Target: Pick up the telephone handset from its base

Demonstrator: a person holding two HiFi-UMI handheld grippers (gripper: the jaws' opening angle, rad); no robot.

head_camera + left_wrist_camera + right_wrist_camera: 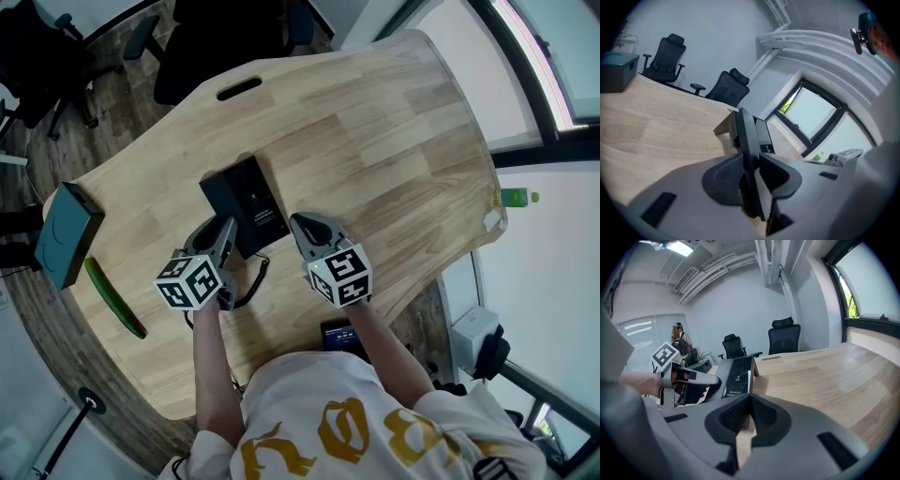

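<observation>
The left gripper (225,236) squeezes the handset (746,136), which sits on its base (249,197) on the counter (375,122) (the right gripper (298,223) is closed, holding nothing), so only lifting is left.

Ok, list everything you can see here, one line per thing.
table: 1, light wood, under everything
telephone base: 1, black, mid-table
telephone handset: 1, black, at the base's left side, between the left gripper's pads
coiled cord: 1, black, on the table near the person
box: 1, dark teal, table's left edge
long green object: 1, green, beside the box
office chairs: at least two, black, beyond the table
bottle: 1, green, off the table's right edge
left gripper: 1, grey, closed on the handset
right gripper: 1, grey, jaws together, empty, right of the base
</observation>
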